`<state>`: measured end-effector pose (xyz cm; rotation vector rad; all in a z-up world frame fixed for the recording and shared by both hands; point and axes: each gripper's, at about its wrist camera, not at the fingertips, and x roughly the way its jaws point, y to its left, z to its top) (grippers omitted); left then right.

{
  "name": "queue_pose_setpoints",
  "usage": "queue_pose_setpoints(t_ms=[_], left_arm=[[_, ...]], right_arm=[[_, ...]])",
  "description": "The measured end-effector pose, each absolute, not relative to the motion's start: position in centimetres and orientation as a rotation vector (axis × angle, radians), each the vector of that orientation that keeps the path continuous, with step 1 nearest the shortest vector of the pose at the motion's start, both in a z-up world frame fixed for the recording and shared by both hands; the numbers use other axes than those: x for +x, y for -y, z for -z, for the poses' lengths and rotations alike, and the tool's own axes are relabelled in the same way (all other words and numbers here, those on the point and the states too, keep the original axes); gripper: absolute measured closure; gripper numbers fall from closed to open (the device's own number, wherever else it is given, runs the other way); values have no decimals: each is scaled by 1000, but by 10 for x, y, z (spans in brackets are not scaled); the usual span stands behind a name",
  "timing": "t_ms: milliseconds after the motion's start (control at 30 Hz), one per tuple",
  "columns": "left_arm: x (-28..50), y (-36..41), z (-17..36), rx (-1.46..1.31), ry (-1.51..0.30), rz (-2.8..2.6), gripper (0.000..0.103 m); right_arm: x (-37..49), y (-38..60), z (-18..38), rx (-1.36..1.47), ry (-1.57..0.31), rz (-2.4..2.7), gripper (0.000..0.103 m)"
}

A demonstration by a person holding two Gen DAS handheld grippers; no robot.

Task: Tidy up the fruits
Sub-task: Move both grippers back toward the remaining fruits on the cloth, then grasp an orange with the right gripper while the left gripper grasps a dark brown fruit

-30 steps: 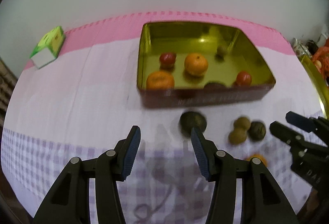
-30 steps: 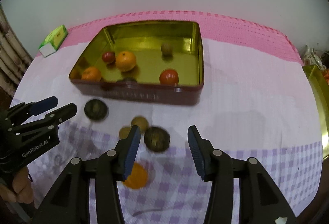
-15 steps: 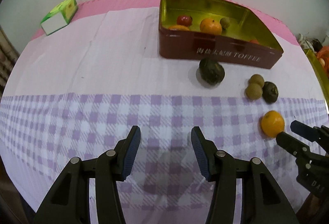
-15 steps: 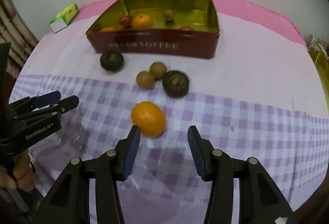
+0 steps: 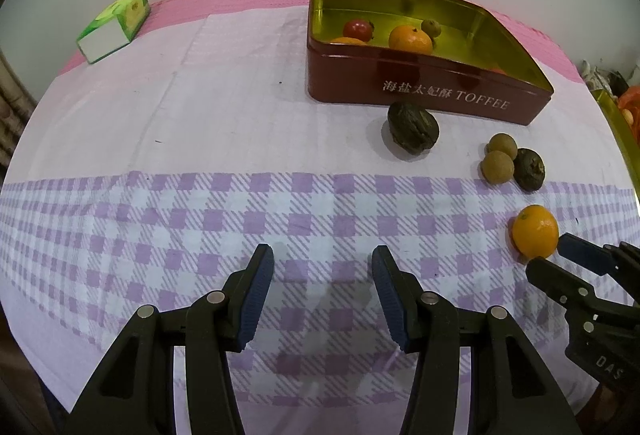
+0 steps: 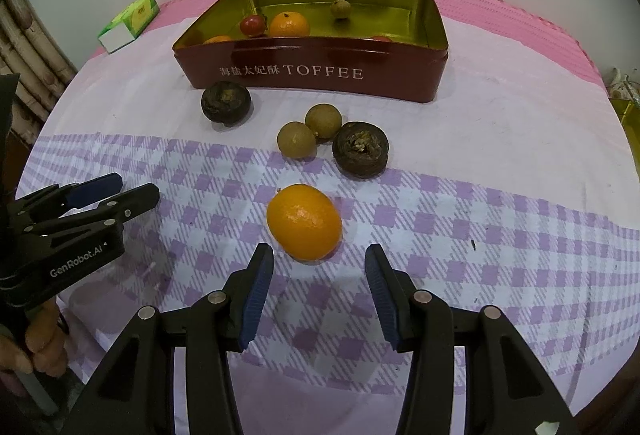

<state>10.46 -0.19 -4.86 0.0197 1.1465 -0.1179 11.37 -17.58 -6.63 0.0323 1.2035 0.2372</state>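
The loose orange lies on the purple-checked cloth at the centre of the right wrist view, just ahead of the right gripper, whose jaws stand apart with nothing between them. In the left wrist view the same orange sits at the right edge, touching or just beside the right gripper's tips; which one cannot be told. The left gripper also stands open, over bare cloth at lower centre.

Above the orange lie 2 tan round fruits touching each other and 2 dark wrinkled fruits, 1 beside them and 1 near the red tin lettered TOFFEE.

Only the right wrist view shows a hand holding the left gripper, at lower left. The tin's front wall partly hides its contents: 2 oranges, 1 cut off by the rim, 1 red fruit, 1 small tan fruit and a red sliver at the right are visible. A green box stands at upper left.
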Motion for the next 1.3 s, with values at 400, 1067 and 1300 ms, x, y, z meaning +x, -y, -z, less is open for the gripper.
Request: queue_pose_setpoints(t_ms=[400,1067,1300], left_arm=[[109,7,53,25,-1151,127,51],[114,8,57,32,-1149,158,51],[115,9,57,37,-1148,155,51]], right_arm=[[110,184,58,38,-1186,-221,58],[113,180,67,23,-1207,-254,58],[127,160,73,-15,-1210,-273,58]])
